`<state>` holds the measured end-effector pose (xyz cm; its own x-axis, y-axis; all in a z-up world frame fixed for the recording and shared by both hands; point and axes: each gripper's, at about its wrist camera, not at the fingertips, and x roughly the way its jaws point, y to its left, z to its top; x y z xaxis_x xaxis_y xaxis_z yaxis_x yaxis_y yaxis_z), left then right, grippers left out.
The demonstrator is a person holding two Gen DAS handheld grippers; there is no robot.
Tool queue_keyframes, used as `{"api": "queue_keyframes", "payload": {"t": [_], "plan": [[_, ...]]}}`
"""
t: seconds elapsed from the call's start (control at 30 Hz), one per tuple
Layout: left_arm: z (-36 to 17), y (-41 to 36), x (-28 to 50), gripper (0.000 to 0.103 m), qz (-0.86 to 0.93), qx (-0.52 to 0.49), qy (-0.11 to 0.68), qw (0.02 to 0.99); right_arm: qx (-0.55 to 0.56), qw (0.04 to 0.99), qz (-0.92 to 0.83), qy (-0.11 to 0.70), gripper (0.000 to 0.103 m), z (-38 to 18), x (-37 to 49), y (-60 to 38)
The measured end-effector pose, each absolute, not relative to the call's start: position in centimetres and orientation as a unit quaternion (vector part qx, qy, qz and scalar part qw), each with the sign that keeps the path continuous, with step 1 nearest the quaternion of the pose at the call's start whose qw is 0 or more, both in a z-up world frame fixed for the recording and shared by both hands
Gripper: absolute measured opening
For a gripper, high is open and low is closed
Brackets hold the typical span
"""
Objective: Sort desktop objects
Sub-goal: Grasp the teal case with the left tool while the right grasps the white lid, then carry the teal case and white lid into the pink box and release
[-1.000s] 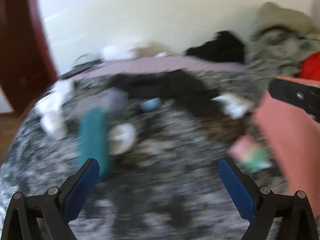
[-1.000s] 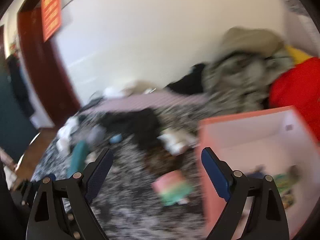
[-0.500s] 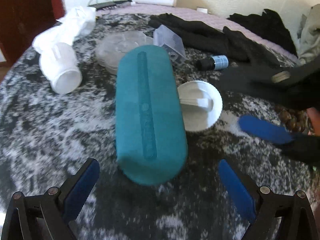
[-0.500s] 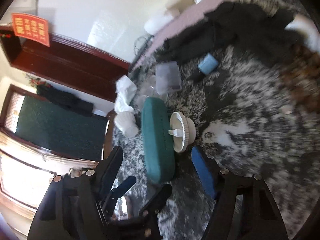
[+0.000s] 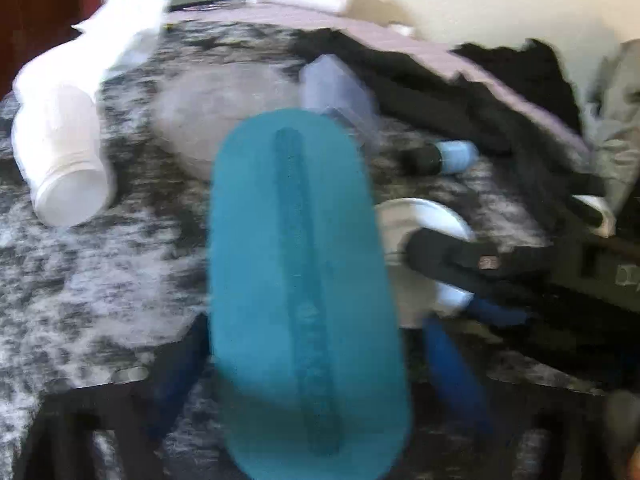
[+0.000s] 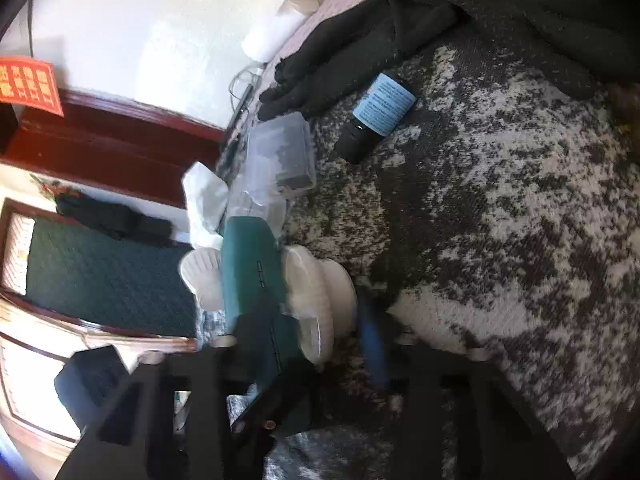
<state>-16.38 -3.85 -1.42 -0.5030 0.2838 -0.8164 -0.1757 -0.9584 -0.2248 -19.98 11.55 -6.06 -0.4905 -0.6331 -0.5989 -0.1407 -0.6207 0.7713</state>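
Note:
A teal oblong case (image 5: 304,288) lies on the mottled grey cloth, between the blue pads of my left gripper (image 5: 316,376), which straddles its near end; the blur hides whether the pads touch it. The case also shows in the right wrist view (image 6: 256,276). A white round lid (image 5: 420,224) lies just right of it. My right gripper (image 6: 320,340) has its fingers around this lid (image 6: 320,300), one blue pad (image 6: 372,344) on the right side, and it shows from the side in the left wrist view (image 5: 480,272).
A dark bottle with a blue label (image 6: 380,112), a clear plastic box (image 6: 280,152), a white jar (image 5: 64,168) and a clear round lid (image 5: 224,108) lie on the cloth. Black clothes (image 6: 440,32) are piled at the back.
Both grippers have moved forward and down. The left one now straddles the teal case. The right one has come in around the white lid.

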Motion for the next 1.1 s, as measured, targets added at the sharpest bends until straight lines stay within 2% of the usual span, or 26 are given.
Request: {"api": "queue_keyframes", "payload": {"t": [0.2,0.53,1.1], "plan": [[-1.0,-4.0,-15.7,0.069,0.857,-0.492,-0.067,0.135,0.471,0.152,-0.769,-0.406,0.036,-5.1,-18.9,12.9],[3.3,-3.9,-10.8,0.068,0.863,-0.476,-0.090,0.144,0.459,0.129,-0.771,-0.422,0.036,-1.4,-14.4,16.6],[13.0,0.8,0.1,0.067,0.904,-0.359,-0.096,0.211,0.358,0.124,-0.862,-0.336,0.036,11.8,0.0,23.4]]}}
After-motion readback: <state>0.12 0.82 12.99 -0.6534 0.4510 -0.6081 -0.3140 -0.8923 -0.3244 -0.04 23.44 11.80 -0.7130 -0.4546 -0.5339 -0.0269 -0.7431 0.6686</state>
